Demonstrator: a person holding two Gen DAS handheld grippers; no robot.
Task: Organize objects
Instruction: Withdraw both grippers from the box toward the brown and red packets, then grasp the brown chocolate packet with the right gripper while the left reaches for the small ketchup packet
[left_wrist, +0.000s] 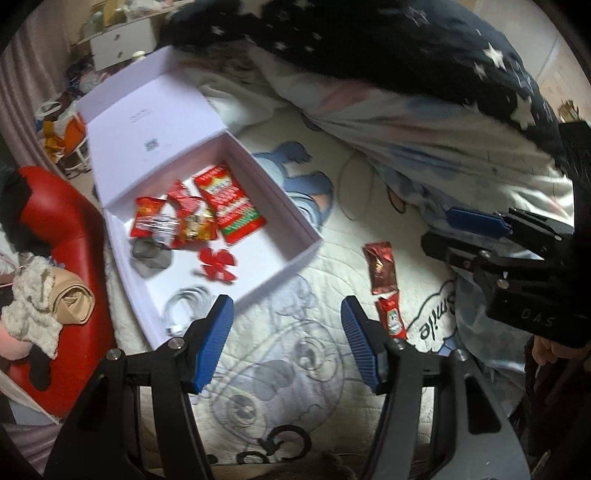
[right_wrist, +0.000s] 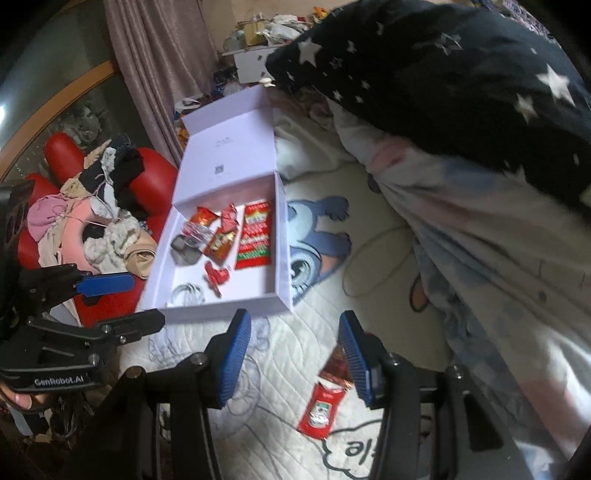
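Between the blue pads of the left gripper (left_wrist: 287, 343) lies only the quilted white bedcover (left_wrist: 295, 369); its jaws stand apart and hold nothing. Just ahead of its left pad sits the white box (left_wrist: 258, 173), lid folded back, already holding several red snack packets (left_wrist: 207, 206), a red paper flower (left_wrist: 217, 264), a grey flat piece (left_wrist: 151, 254) and a coiled white cable (left_wrist: 188, 302) in the corner nearest that pad. Beside its right pad, on the bedcover and outside the box, lie two sachets end to end: a dark red foil sachet (left_wrist: 381, 267) further ahead and a bright red sauce sachet (left_wrist: 391, 317) nearer, close against the pad's outer side.

Beneath the right gripper (right_wrist: 293, 360) the same bedcover (right_wrist: 280, 406) shows between its parted pads, which likewise grip nothing. The sauce sachet (right_wrist: 320, 411) lies just below and inside its right pad, and the foil sachet (right_wrist: 334, 367) is partly hidden behind that pad. The box (right_wrist: 225, 314) stands straight ahead of the jaws, its near wall close to the left pad's tip.

Left of the right gripper, the other tool appears with a hand (right_wrist: 18, 398) under it. Beyond the box a red chair (right_wrist: 155, 162) carries a heap of clothes (right_wrist: 99, 206). A dark star-patterned blanket (right_wrist: 443, 74) is bunched up ahead and to the right of both tools.
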